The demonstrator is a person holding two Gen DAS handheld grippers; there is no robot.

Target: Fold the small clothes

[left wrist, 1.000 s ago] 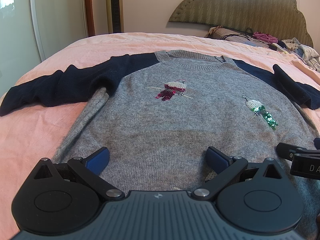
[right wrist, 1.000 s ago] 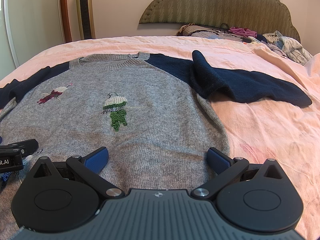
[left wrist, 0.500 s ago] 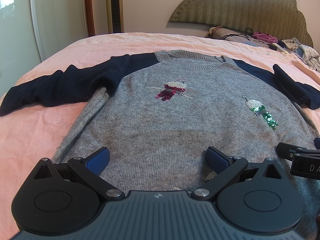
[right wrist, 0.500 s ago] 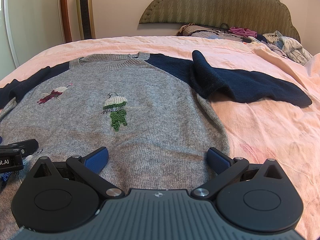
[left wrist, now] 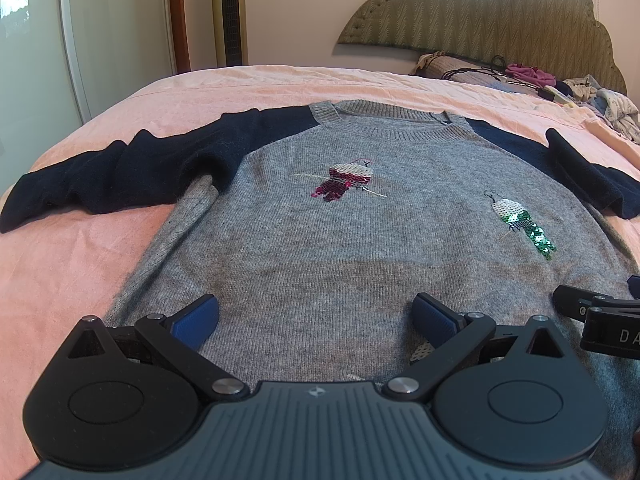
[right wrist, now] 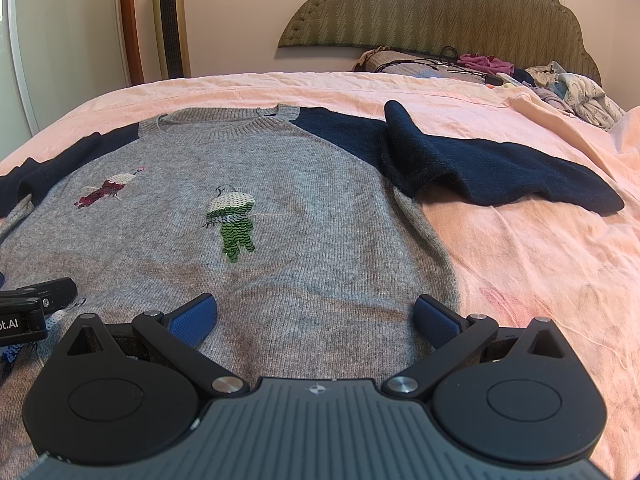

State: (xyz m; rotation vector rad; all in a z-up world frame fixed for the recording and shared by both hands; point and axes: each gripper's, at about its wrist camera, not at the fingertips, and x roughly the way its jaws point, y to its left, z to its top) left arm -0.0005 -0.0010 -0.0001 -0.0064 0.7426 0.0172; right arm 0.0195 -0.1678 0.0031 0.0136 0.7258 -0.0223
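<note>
One sweater (left wrist: 360, 240) with two dark sleeves (left wrist: 120, 176) and three sequin birds (left wrist: 350, 180), two grippers (left wrist: 316, 316), one bed (left wrist: 80, 264), one headboard (left wrist: 480, 12).

- Bare pink bed (right wrist: 540, 264) at right of the right wrist frame offers open passage
- Clothes pile (right wrist: 576, 92) crowds the upper right
- Raised sleeve fold (right wrist: 404, 140) juts up centre-right

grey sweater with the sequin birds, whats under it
The grey sweater lies flat, front up, on the pink bedsheet, which shows all around it. Both navy sleeves rest on that sheet too. Anything between sweater and sheet is covered and cannot be seen.
</note>
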